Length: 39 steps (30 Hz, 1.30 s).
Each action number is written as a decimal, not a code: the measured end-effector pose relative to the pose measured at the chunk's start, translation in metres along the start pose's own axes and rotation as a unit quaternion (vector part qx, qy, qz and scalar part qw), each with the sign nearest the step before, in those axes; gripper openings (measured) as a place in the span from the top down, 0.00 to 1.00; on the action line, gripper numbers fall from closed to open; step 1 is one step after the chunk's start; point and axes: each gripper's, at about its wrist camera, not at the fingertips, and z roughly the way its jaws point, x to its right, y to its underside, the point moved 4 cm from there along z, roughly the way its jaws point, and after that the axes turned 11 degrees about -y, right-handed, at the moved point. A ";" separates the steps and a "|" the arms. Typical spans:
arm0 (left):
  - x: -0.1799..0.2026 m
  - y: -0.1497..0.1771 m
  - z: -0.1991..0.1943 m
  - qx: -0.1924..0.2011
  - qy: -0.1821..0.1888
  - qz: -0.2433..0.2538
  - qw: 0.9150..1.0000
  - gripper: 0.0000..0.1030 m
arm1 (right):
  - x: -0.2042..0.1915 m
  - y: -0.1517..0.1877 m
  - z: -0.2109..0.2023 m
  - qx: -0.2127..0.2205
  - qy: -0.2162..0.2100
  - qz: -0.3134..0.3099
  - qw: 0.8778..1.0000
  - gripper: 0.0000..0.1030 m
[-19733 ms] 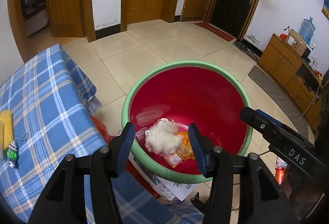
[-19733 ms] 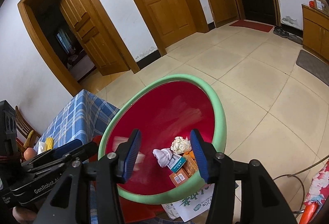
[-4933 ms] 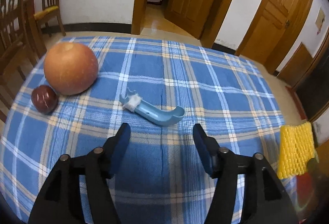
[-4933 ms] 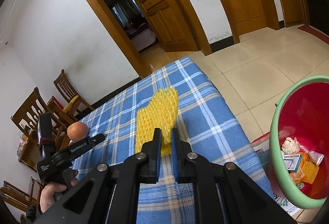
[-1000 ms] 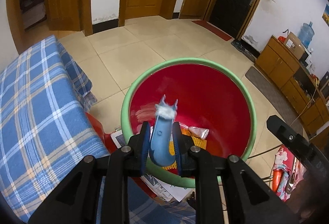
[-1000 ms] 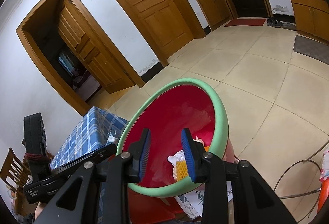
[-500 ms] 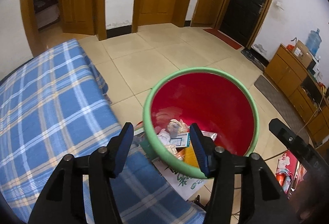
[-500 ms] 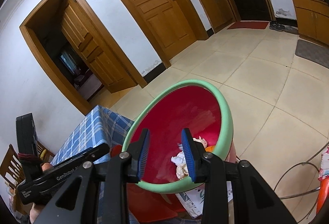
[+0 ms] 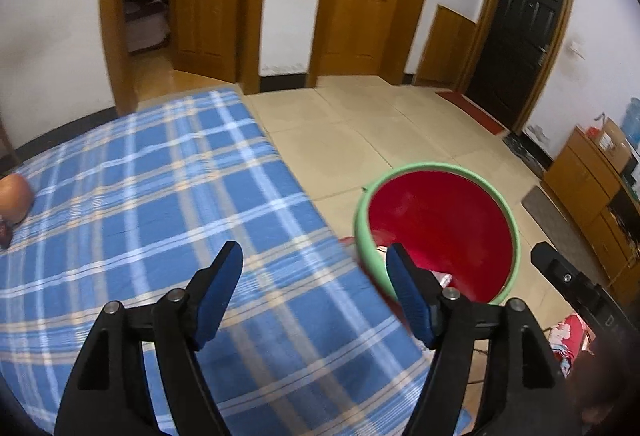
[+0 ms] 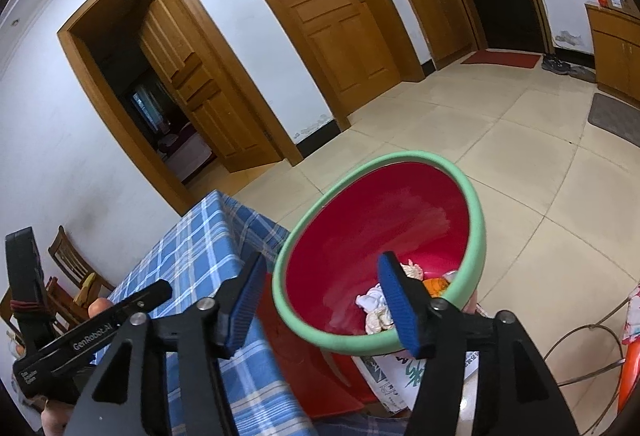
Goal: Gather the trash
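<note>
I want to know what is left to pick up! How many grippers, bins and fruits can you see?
Grippers: 2, left gripper and right gripper, both open and empty.
Bins: 1, the red bin with trash inside.
Fruits: 1, an orange-brown fruit on the checked table.
Total: 4.

A home's main room. Panelled wooden doors [image 10: 340, 12] line white walls, one doorway [image 9: 146, 20] opening onto a bedroom. Beige floor tiles [image 9: 360, 132] lead to a dark entry door [image 9: 520, 48] with shoes [image 10: 556, 65] beside it. A blue plaid tablecloth [image 9: 160, 204], wooden chairs [image 10: 72, 264] and a wooden sideboard [image 9: 588, 180] furnish it.
</note>
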 end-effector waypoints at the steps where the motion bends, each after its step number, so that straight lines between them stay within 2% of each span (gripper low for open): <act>1: -0.007 0.001 -0.005 0.003 -0.004 -0.006 1.000 0.26 | -0.004 0.001 0.000 -0.001 -0.002 -0.003 1.000 0.36; 6: -0.031 0.008 -0.022 0.009 -0.020 -0.027 0.999 0.23 | -0.025 0.007 -0.002 -0.007 -0.012 -0.021 1.000 0.31; 11: -0.058 0.018 -0.040 0.013 -0.041 -0.053 0.998 0.23 | -0.047 0.015 -0.002 -0.015 -0.023 -0.043 0.999 0.24; 19: -0.098 0.033 -0.065 0.027 -0.080 -0.080 0.993 0.22 | -0.082 0.029 0.002 -0.032 -0.038 -0.074 0.996 0.17; 22: -0.112 0.040 -0.075 0.029 -0.091 -0.091 0.991 0.22 | -0.095 0.037 0.001 -0.035 -0.041 -0.085 0.995 0.08; 31: -0.143 0.059 -0.095 0.036 -0.125 -0.112 0.985 0.22 | -0.140 0.063 0.001 -0.050 -0.066 -0.125 0.989 0.02; 39: -0.159 0.073 -0.105 0.036 -0.156 -0.123 0.979 0.22 | -0.164 0.080 0.003 -0.062 -0.083 -0.149 0.983 0.02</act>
